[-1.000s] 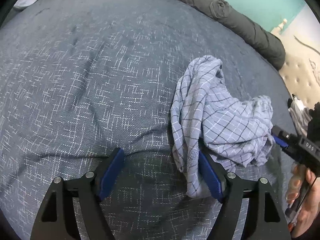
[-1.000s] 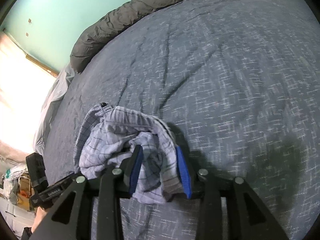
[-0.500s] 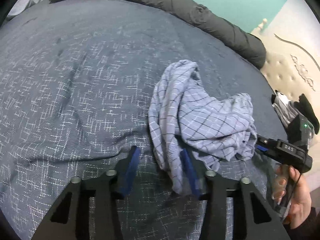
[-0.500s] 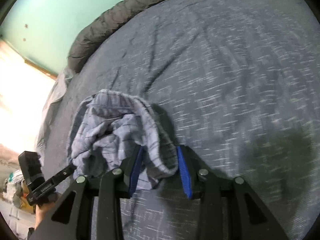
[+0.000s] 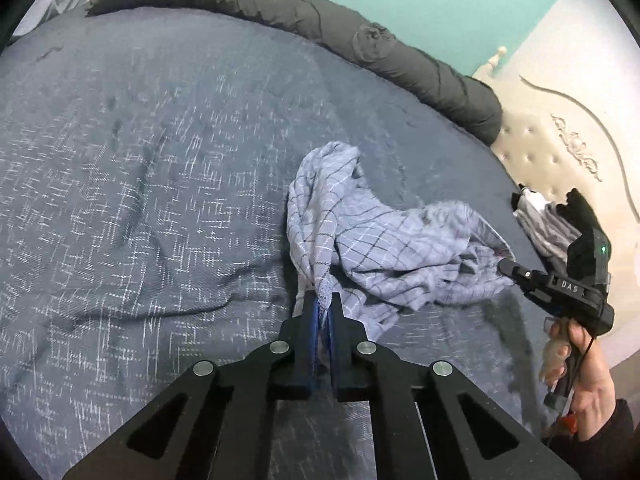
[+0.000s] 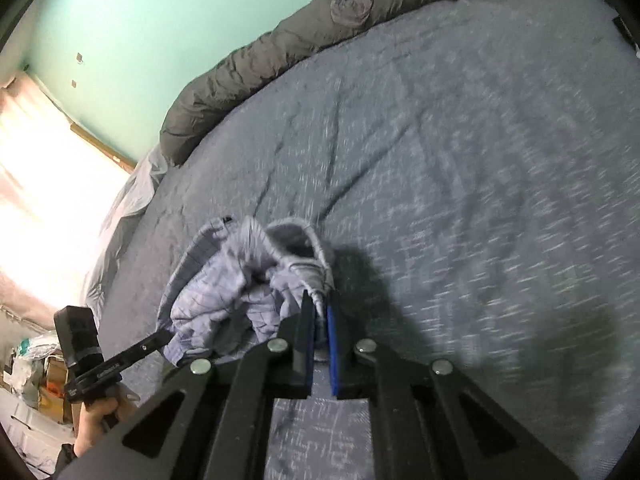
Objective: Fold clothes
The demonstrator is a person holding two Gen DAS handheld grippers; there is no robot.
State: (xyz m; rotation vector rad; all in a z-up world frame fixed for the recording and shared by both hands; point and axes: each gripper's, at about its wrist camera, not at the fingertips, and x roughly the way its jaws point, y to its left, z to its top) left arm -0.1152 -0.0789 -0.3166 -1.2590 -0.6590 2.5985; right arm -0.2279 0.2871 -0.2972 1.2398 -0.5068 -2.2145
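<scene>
Garment [image 5: 384,240] bunched tighter, grey bedspread [image 5: 160,160], teal wall [image 5: 440,8]

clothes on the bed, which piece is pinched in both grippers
The pale blue checked garment, crumpled mid-bed, pinched at two edges. The grey and black clothes by the headboard lie untouched.

The left hand-held gripper [image 5: 323,309] was matte black, with two angled linkage bars on each side and four round silver screws across the joints. Its fingers [image 5: 311,312] carried thin blue pads on their inner faces. The right hand-held gripper [image 6: 318,312] had the same build: black frame, silver screws, blue pads on the fingers [image 6: 331,334]. From the side it showed a boxy black camera housing with a small green light, white lettering on the bar (too small to read fully), and a thin black cable beside the handle. The right hand [image 5: 588,392] came out of a dark sleeve, as did the left hand [image 6: 96,420].
</scene>
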